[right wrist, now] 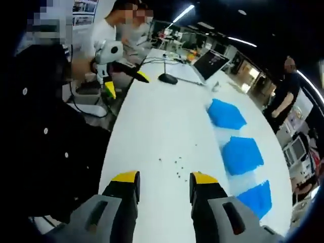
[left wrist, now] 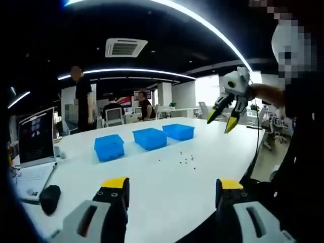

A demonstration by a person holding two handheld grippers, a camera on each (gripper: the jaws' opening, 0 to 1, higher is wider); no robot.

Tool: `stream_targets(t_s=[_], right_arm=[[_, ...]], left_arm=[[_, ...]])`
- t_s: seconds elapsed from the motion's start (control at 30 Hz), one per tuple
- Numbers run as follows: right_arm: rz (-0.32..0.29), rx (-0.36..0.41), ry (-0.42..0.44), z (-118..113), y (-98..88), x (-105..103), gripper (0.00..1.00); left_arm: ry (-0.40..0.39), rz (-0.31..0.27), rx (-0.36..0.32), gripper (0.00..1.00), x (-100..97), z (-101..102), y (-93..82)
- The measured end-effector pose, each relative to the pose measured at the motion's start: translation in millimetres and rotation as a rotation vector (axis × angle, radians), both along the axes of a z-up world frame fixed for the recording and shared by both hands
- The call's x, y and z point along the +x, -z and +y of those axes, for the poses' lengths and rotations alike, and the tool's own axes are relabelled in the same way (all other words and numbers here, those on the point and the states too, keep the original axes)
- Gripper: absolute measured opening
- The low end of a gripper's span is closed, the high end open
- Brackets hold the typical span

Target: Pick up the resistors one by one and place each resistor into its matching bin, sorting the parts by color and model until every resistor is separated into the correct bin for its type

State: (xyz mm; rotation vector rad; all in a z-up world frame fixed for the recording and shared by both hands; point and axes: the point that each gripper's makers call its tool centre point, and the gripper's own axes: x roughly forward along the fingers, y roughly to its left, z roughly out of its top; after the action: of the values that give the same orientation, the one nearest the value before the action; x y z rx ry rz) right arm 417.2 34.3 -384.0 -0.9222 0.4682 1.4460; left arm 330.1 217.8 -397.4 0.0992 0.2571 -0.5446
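Sorting looked not yet begun: the resistors (left wrist: 186,159) lay as a loose scatter of small dark specks on the bare white table (left wrist: 152,192), near the middle of its top and short of the three blue bins (left wrist: 150,138), which stood in a row toward the far edge; what the bins held could not be made out. The left gripper (left wrist: 172,195) was held above the near edge, jaws wide apart and empty. The right gripper (right wrist: 164,188) hovered above the scatter, jaws likewise parted and carrying nothing, so every resistor seemingly remained to be placed.
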Motion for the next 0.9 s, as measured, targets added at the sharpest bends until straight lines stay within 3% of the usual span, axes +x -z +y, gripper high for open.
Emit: stream_targets(t_s=[0.17, 0.4, 0.73, 0.9], right_arm=[[0.030, -0.117, -0.079, 14.7, 24.8, -2.3, 0.35], [0.061, -0.216, -0.151, 33.8, 50.9, -1.7, 0.32], [0.075, -0.338, -0.202, 51.1, 90.7, 1.4, 0.26], [0.073, -0.353, -0.204, 57.5, 96.9, 6.3, 0.24]], left_arm=[[0.000, 0.012, -0.001, 0.70, -6.4, -1.3, 3.1], [0.003, 0.037, 0.030, 0.70, -14.2, -0.9, 12.0], [0.004, 0.078, 0.072, 0.69, -20.7, 6.5, 21.5], [0.015, 0.087, 0.081, 0.68, -22.3, 5.3, 21.9]])
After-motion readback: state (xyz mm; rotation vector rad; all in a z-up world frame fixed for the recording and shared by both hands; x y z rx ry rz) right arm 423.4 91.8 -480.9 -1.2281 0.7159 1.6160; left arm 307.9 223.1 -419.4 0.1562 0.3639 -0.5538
